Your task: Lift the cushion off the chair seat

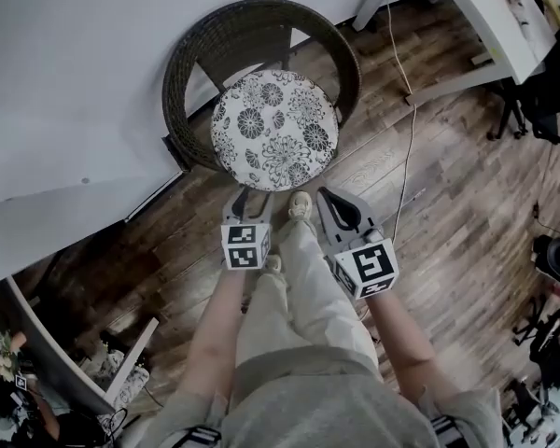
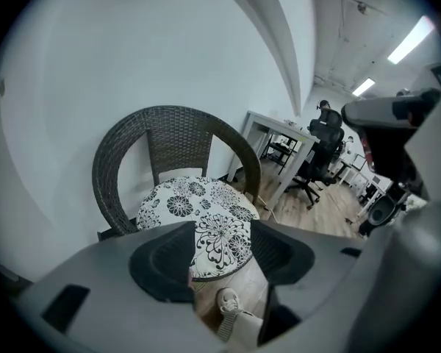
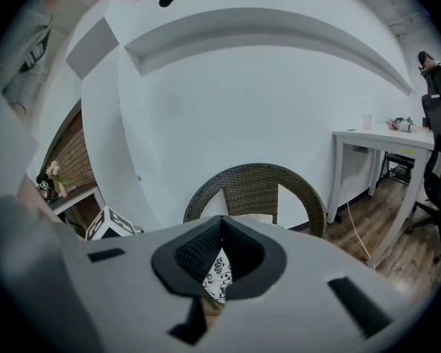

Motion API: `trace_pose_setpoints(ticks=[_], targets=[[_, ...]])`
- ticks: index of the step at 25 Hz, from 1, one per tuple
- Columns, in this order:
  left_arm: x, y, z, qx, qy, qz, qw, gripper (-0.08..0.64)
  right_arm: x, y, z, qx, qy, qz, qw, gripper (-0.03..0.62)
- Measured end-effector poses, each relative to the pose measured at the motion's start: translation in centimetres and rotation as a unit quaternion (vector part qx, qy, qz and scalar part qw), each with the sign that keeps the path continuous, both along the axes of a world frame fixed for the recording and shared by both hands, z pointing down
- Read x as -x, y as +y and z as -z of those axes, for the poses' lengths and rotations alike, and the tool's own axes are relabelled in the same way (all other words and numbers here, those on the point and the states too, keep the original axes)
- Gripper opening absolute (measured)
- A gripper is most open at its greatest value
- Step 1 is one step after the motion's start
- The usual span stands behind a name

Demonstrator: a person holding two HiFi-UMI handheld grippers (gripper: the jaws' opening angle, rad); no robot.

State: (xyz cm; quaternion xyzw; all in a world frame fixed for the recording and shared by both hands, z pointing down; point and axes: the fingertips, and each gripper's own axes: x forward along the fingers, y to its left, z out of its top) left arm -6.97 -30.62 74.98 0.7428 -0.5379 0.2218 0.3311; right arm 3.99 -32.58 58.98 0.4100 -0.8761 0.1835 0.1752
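Wicker chair (image 1: 191,54) holds the floral cushion (image 1: 274,129) flat on its seat, just ahead of our wide-open left gripper (image 1: 247,196) and empty, closed right gripper (image 1: 327,197), so we risk a one-sided pinch letting it sag and slip.

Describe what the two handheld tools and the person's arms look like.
The left tool and right tool match: grey bodies, black textured jaw pads, each carrying a white cube with black square markers. No cables show on them. The forearms are bare; grey short sleeves end in a black-and-white band.
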Motion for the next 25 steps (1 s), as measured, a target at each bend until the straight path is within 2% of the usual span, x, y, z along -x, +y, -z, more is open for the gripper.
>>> trace_pose_setpoints(ticks=[10, 16, 25], targets=[[0.1, 0.8, -9.0, 0.068, -0.035, -0.002, 0.9970, 0.229, -0.3, -1.0, -4.3, 0.028, -0.002, -0.004, 1.000, 0.003], [-0.6, 1.4, -13.3, 0.105, -0.050, -0.027, 0.9929, 0.229, -0.5, -1.5, -7.1, 0.044, -0.005, -0.009, 0.999, 0.003], [-1.3, 1.3, -17.9, 0.132, -0.069, -0.036, 0.9882, 0.227, -1.0, -1.8, -10.3, 0.067, -0.004, -0.002, 0.998, 0.003]])
